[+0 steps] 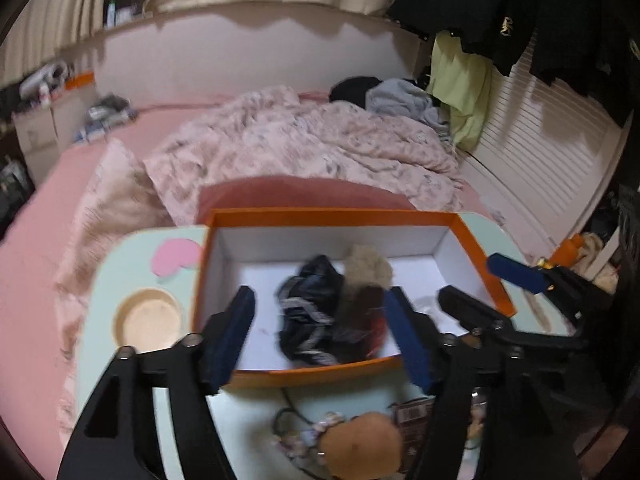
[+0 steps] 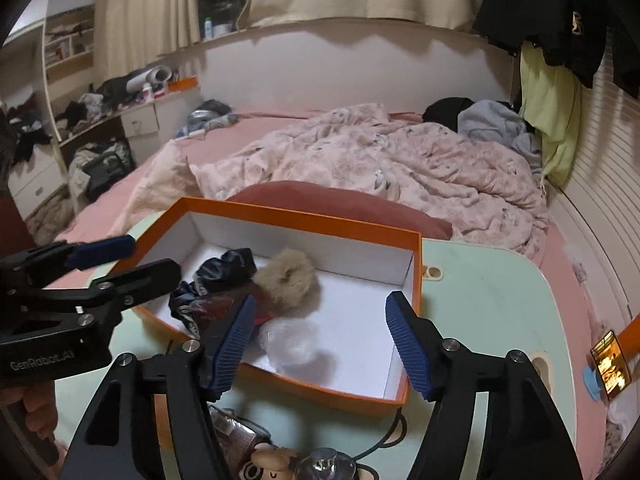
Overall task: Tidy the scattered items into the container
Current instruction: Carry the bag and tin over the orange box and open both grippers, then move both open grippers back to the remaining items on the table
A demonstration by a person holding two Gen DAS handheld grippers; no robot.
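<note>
Over a mint-green table point(image 2: 492, 304) at the foot of a pink bed point(image 2: 256, 128), I hold both grippers above an orange box point(image 2: 320, 216), its white inside open to the top. My left gripper point(image 1: 320, 320) stands with jaws apart, nothing pressed between its blue pads; framed between them, down in the box, lie a dark scrunchie point(image 1: 308, 312), a tan fluffy scrunchie point(image 1: 368, 268) and a dark red item point(image 1: 360, 320), bunched toward the box's left half as my right camera sees it. My right gripper point(image 2: 320, 332) is likewise released, its pads clear of a crumpled clear wrapper point(image 2: 290, 344) on the box floor. The right half of the box floor is bare white. The box's near wall sits just ahead of both sets of fingers. On the table's near edge, outside the box, wait a tan plush point(image 1: 360, 444), a beaded band point(image 1: 320, 428) and a dark packet point(image 1: 414, 420). A round recess point(image 1: 148, 320) lies left of the box; the table right of it is open.
</note>
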